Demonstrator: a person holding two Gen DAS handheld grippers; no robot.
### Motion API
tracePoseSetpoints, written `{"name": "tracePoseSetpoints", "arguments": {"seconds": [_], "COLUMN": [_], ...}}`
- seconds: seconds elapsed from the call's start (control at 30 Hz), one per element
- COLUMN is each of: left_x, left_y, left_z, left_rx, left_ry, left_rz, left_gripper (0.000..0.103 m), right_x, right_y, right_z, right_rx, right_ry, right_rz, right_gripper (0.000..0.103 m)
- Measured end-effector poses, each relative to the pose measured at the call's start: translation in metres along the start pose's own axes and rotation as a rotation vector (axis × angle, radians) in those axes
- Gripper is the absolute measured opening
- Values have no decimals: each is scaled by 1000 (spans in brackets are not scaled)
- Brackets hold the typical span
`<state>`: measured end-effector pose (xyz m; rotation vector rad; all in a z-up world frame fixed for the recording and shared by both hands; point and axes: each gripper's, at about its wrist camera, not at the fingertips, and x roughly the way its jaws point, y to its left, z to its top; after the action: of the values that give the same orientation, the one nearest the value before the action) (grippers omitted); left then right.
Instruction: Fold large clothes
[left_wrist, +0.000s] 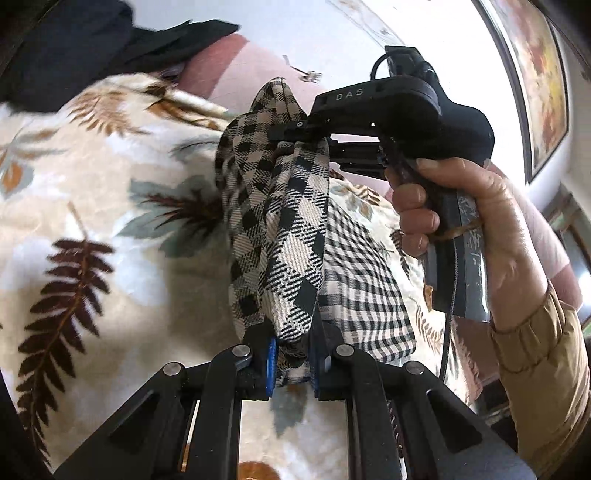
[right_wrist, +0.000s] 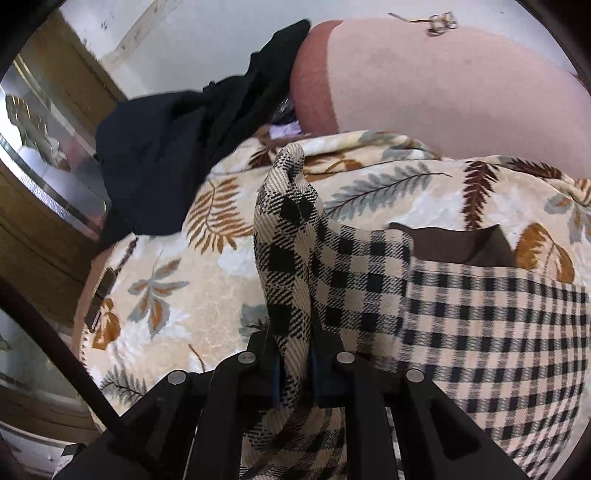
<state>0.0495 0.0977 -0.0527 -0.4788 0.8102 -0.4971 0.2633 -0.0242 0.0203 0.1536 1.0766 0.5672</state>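
A beige and black checked garment (left_wrist: 291, 236) hangs in a bunched band between my two grippers, above a leaf-patterned blanket (left_wrist: 92, 206). My left gripper (left_wrist: 291, 363) is shut on its near end, the cloth pinched between the blue pads. In the left wrist view my right gripper (left_wrist: 301, 138) is shut on the far end, held by a hand (left_wrist: 476, 221) in a tan sleeve. In the right wrist view my right gripper (right_wrist: 295, 363) clamps a fold of the checked garment (right_wrist: 461, 314), which spreads to the right over the blanket (right_wrist: 177, 288). Its brown collar (right_wrist: 454, 243) shows.
A dark navy and black garment (right_wrist: 166, 158) lies heaped at the blanket's far left edge, also in the left wrist view (left_wrist: 74, 48). A pink sheet (right_wrist: 443, 85) covers the bed beyond. A wooden cabinet with glass (right_wrist: 40, 155) stands to the left. A framed picture (left_wrist: 535, 81) hangs at right.
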Motion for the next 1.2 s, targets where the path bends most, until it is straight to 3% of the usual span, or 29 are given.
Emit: {"name": "tracePoseSetpoints", "arguments": {"seconds": [0.6,1.2], "left_x": [56,138], "left_y": [-97,-168], "left_z": [5,-10], "left_rx": [199,314], "left_ry": [92,193], "left_rz": [-7,-15], "left_gripper": [13,13], "right_x": [-75,-107], "right_y": [-130,-243], "right_z": [-24,-57], "right_rx": [196,312], "right_ry": [-122,-182], "right_rz": [74,117], "right_gripper": [11,11]}}
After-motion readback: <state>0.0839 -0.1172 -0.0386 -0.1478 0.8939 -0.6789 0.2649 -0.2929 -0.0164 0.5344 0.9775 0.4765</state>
